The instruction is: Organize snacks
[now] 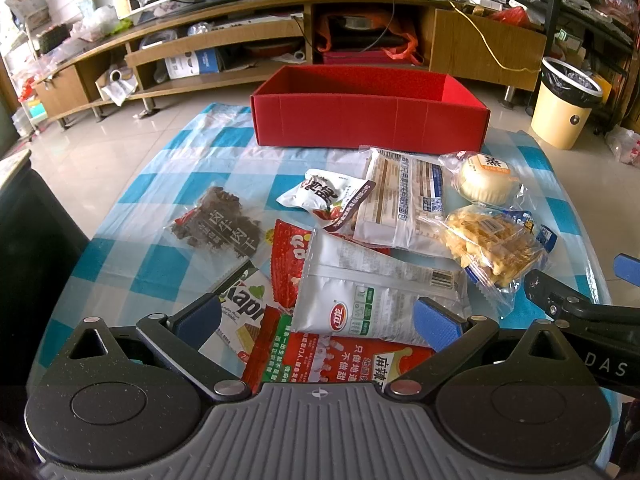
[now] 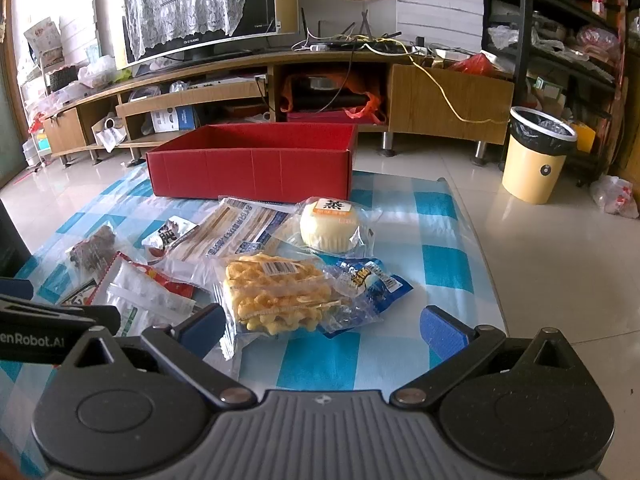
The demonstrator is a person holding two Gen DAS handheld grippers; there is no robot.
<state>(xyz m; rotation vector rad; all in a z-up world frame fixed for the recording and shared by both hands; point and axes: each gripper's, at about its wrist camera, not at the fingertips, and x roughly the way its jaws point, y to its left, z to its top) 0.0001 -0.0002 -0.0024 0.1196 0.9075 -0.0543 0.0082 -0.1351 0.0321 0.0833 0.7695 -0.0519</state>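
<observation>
An empty red cardboard box (image 1: 368, 122) (image 2: 252, 172) stands at the far side of the checked tablecloth. In front of it lie several snack packs: a silver-white pouch (image 1: 376, 296), a dried beef pack (image 1: 224, 224), a waffle pack (image 1: 490, 246) (image 2: 276, 292), a round steamed cake (image 1: 486, 178) (image 2: 332, 224) and a long bread pack (image 1: 404, 196) (image 2: 236, 232). My left gripper (image 1: 318, 322) hovers open over the silver-white pouch, holding nothing. My right gripper (image 2: 320, 328) is open just in front of the waffle pack, also holding nothing.
A blue-and-white checked cloth (image 1: 168, 184) (image 2: 440, 264) covers the table. Beyond the table stand a low wooden TV cabinet (image 1: 224, 40) (image 2: 440, 96) and a yellow waste bin (image 1: 564, 104) (image 2: 536, 156) on the tiled floor at right. A dark object (image 1: 36, 248) sits off the table's left edge.
</observation>
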